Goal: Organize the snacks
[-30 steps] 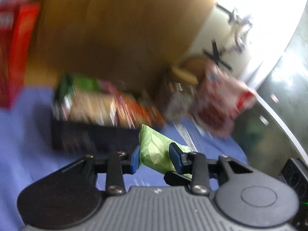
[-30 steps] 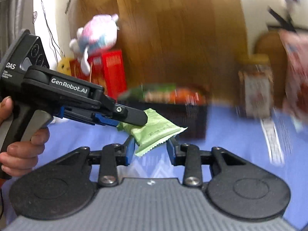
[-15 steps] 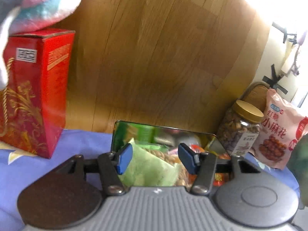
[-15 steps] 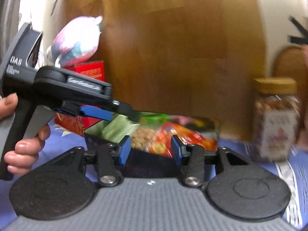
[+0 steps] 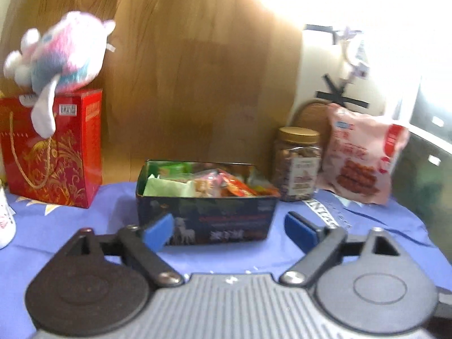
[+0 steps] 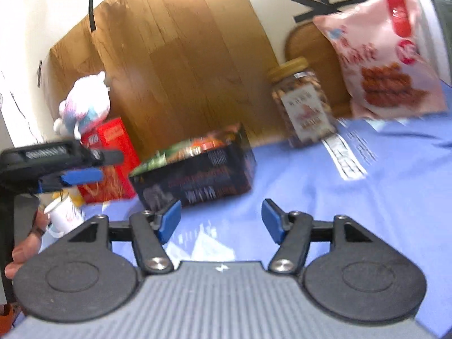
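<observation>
Both the left gripper (image 5: pixel 228 231) and right gripper (image 6: pixel 221 221) hang spread and empty short of the snack tin (image 5: pixel 207 214), green packet (image 5: pixel 166 188) lying inside; placing step looks finished, next likely fetching another loose snack.

tin (image 5: pixel 206 220): glossy metal | tablecloth (image 5: pixel 70 226): matt cloth | backboard (image 5: pixel 197 70): wood

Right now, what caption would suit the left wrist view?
Open left tool facing a snack-filled tin, with a nut jar and pink snack bag beside it.
</observation>
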Motion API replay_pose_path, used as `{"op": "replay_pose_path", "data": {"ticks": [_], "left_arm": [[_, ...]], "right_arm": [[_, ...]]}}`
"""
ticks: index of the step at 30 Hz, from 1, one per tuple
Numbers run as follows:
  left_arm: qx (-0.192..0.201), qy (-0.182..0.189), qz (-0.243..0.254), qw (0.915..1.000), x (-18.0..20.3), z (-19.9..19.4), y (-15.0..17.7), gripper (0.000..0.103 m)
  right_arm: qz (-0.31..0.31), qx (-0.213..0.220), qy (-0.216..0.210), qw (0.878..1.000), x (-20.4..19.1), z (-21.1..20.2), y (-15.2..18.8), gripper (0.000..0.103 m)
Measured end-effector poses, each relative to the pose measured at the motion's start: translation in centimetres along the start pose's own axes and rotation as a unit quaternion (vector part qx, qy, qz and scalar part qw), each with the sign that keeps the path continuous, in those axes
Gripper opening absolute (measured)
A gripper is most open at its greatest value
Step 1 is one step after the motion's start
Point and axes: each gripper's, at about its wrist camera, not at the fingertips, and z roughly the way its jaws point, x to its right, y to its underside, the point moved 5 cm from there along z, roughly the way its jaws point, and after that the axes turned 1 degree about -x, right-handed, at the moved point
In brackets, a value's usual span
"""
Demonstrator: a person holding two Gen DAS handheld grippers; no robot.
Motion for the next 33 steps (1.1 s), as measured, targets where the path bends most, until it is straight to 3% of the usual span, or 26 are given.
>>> {"op": "replay_pose_path", "data": {"ticks": [5, 8, 16, 23, 28, 30, 33], "left_arm": [[0.001, 0.019, -0.003, 0.9998, 2.9, -3.0, 1.3, 0.103], [0.001, 0.023, -0.006, 0.9997, 4.2, -4.3, 1.9, 0.103], [-0.021, 0.009, 0.004, 0.9997, 7.3, -5.8, 2.7, 0.103], [-0.022, -0.066, 0.057, 0.9959, 10.5, -5.1, 2.9, 0.103], [0.01, -0.129, 0.091, 0.9873, 11.5, -5.4, 1.9, 0.103], [0.017, -0.125, 0.088, 0.9881, 11.8, -5.6, 1.5, 0.103], [0.024, -0.087, 0.078, 0.9928, 12.5, -5.6, 1.7, 0.103]], "right_arm": [[0.028, -0.021, 0.009, 0.999, 0.7, -3.0, 1.1, 0.075], [0.03, 0.0, 0.016, 0.999, 0.8, -5.3, 1.0, 0.09], [0.061, 0.002, 0.018, 0.998, 1.5, -8.9, 1.9, 0.094], [0.066, -0.002, 0.042, 0.997, 2.5, -10.8, 3.2, 0.097], [0.074, 0.011, 0.044, 0.996, 3.1, -11.3, 2.0, 0.097], [0.074, 0.025, 0.031, 0.996, 2.9, -12.1, 1.2, 0.099], [0.066, 0.043, 0.023, 0.997, 2.4, -12.9, 1.2, 0.101]]}}
